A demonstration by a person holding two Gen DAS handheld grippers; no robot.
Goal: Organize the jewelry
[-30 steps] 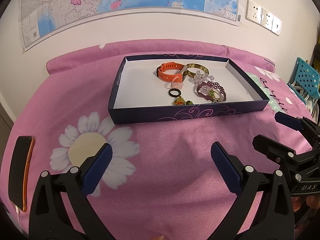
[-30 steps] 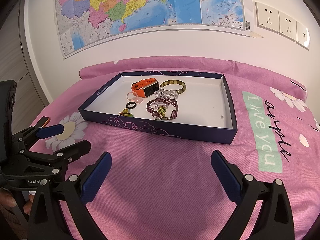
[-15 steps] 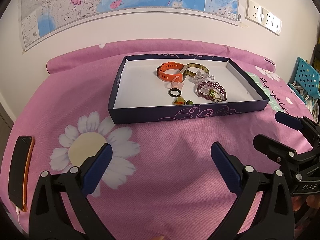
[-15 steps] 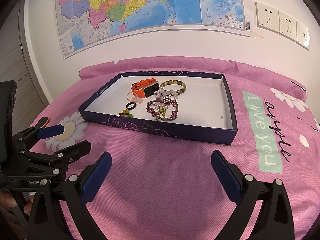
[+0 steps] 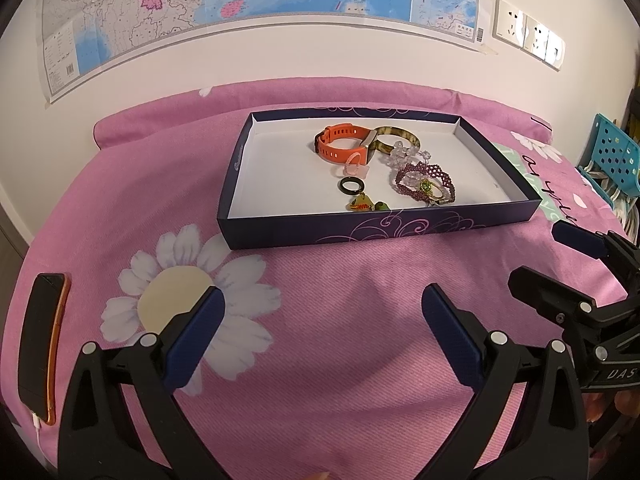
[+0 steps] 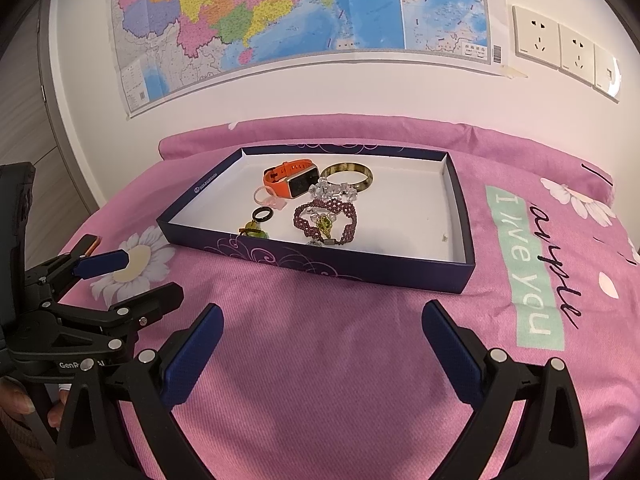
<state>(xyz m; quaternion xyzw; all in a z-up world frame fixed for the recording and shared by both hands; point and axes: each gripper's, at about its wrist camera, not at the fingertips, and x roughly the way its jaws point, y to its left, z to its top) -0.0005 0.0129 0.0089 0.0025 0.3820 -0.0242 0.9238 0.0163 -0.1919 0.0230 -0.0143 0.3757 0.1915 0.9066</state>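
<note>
Two tools, both with blue-padded black fingers spread wide and holding nothing: left tool (image 5: 322, 320) and right tool (image 6: 322, 330) hover over the pink flower-print bed cover (image 6: 320, 360), side by side, short of the box. Shallow dark navy cardboard box with white inside (image 5: 236, 160) lies on the cover near the wall, all jewelry grouped in its middle: orange silicone smartwatch (image 5: 342, 148) at the back, touching the olive-brown bangle (image 5: 400, 136) beside it; clear crystal bead bracelet (image 5: 404, 156) against the bangle; purple beaded bracelet with green charm (image 5: 426, 182) nearer the front; small pink translucent ring (image 5: 354, 168), black ring (image 5: 352, 187), yellow-green pendant (image 5: 362, 204) in a loose line toward the front wall. Black phone in orange case (image 5: 42, 340) lies on the cover, far left. Map (image 6: 280, 20) and white wall sockets (image 6: 560, 46) on the wall behind
</note>
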